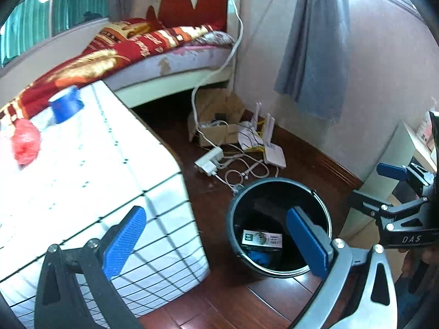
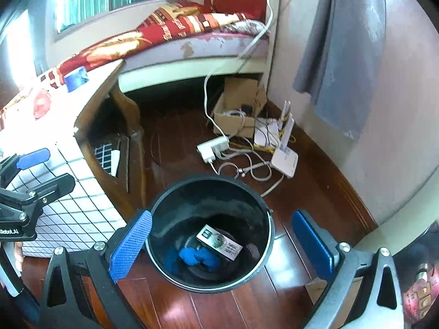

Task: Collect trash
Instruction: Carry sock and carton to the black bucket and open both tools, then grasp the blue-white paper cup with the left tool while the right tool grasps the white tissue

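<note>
A black trash bin (image 1: 233, 219) stands on the wooden floor; it shows from above in the right wrist view (image 2: 175, 205). Inside lie a small printed carton (image 1: 262, 239) (image 2: 219, 242) and a crumpled blue item (image 2: 197, 256). On the white gridded table (image 1: 90, 164) lie a red plastic bag (image 1: 25, 141) and a blue tape roll (image 1: 65, 105). My left gripper (image 1: 216, 238) is open and empty between table corner and bin. My right gripper (image 2: 222, 245) is open and empty above the bin mouth. Each gripper shows at the edge of the other's view.
A bed with a red blanket (image 1: 115, 52) stands behind the table. A cardboard box (image 1: 216, 126), a power strip (image 1: 210, 160), routers (image 1: 273, 153) and tangled cables lie on the floor by the wall. A grey curtain (image 1: 315, 54) hangs at the right.
</note>
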Demonstrator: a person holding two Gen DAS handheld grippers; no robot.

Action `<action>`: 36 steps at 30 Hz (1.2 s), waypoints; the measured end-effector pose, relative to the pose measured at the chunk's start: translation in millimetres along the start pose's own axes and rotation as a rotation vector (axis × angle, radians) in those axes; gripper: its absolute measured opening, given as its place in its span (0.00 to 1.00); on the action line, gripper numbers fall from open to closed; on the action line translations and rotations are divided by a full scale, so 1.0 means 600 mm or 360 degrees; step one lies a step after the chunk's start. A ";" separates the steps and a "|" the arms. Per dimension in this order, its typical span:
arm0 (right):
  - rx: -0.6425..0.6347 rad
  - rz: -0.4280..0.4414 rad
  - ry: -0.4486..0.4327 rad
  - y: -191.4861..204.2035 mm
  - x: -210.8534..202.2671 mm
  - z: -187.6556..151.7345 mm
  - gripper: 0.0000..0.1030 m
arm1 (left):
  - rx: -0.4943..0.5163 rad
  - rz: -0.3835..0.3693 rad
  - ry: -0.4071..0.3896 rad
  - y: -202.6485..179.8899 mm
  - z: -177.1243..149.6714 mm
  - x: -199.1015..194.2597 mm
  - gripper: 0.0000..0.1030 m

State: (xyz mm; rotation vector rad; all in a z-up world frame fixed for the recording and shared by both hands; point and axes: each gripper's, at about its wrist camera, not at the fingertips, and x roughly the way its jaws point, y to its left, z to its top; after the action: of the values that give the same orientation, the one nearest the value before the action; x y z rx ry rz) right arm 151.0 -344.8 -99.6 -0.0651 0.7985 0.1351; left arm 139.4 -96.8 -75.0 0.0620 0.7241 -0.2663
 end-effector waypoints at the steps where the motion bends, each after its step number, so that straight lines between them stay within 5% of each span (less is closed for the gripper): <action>1: -0.0004 0.0007 -0.0013 0.007 -0.005 0.004 1.00 | -0.0012 0.0008 -0.0014 0.007 0.000 -0.008 1.00; 12: -0.0107 0.0170 -0.0129 0.129 -0.059 0.040 1.00 | -0.0228 0.0144 -0.0173 0.113 -0.016 -0.106 1.00; 24: -0.0326 0.0444 -0.0224 0.317 -0.059 0.091 1.00 | -0.0432 0.0620 -0.0302 0.296 -0.076 -0.214 1.00; 29: -0.0382 0.0471 -0.0230 0.385 -0.035 0.117 1.00 | -0.0520 0.0860 -0.0317 0.382 -0.095 -0.225 1.00; 36: -0.0419 0.0516 -0.0186 0.474 0.014 0.160 1.00 | -0.0550 0.0898 -0.0284 0.452 -0.081 -0.181 1.00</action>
State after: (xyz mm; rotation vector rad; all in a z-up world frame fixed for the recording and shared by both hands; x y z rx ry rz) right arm 183.4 -52.2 -40.7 -0.1747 0.6662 0.5465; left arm 101.1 195.6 -49.5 -0.0857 0.5407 0.3893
